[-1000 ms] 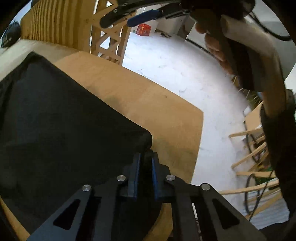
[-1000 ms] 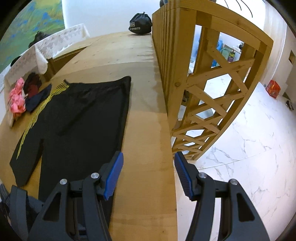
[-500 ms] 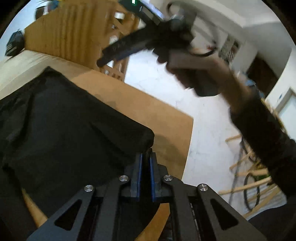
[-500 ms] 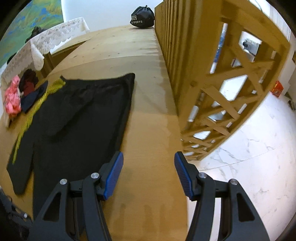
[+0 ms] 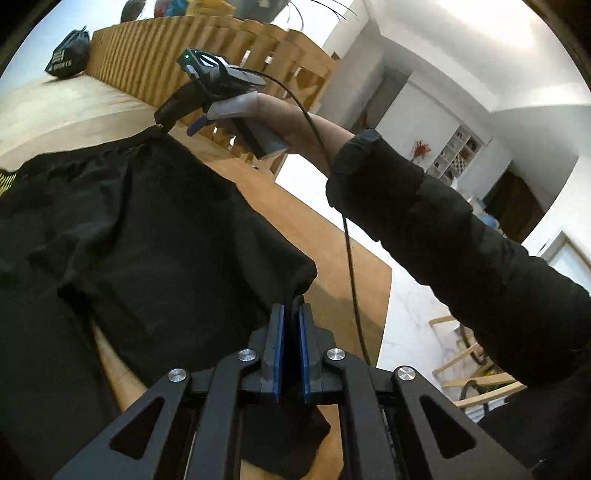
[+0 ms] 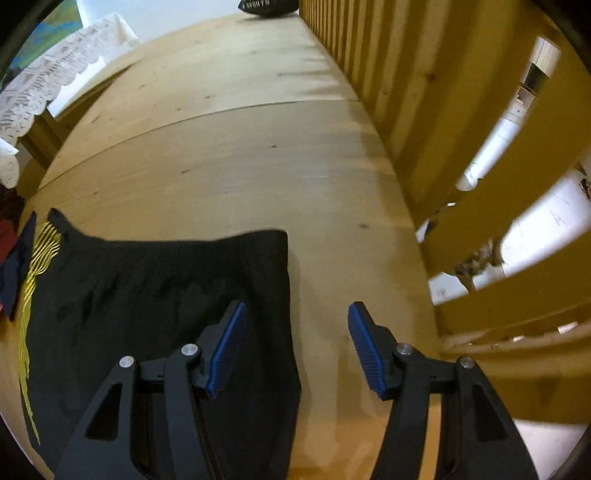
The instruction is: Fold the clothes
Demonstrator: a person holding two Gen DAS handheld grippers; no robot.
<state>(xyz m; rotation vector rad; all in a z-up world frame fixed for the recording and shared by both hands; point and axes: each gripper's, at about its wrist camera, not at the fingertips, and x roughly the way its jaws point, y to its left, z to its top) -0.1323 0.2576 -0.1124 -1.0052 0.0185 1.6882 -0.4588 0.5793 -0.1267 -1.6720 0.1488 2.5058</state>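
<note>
Black shorts [image 6: 147,302] with a yellow line pattern on one side lie flat on the wooden table [image 6: 229,155]. My left gripper [image 5: 291,314] is shut on a hem corner of the shorts [image 5: 140,236] and holds that corner lifted off the table. In the left wrist view my right gripper [image 5: 177,122] hangs over the far waistband corner, held by a hand in a black sleeve. My right gripper [image 6: 295,325] is open, low over the waistband's right corner, its left finger above the cloth and its right finger above bare wood.
A wooden slatted railing [image 6: 424,92] runs along the table's right side. A black sports bag [image 6: 266,5] sits at the far end. A white lace cloth [image 6: 48,85] covers furniture at left, and other garments [image 6: 11,251] lie left of the shorts. White floor [image 5: 410,314] lies beyond the table edge.
My right gripper has moved forward and down to the waistband corner, still open. My left gripper has raised the hem corner higher, staying shut on it.
</note>
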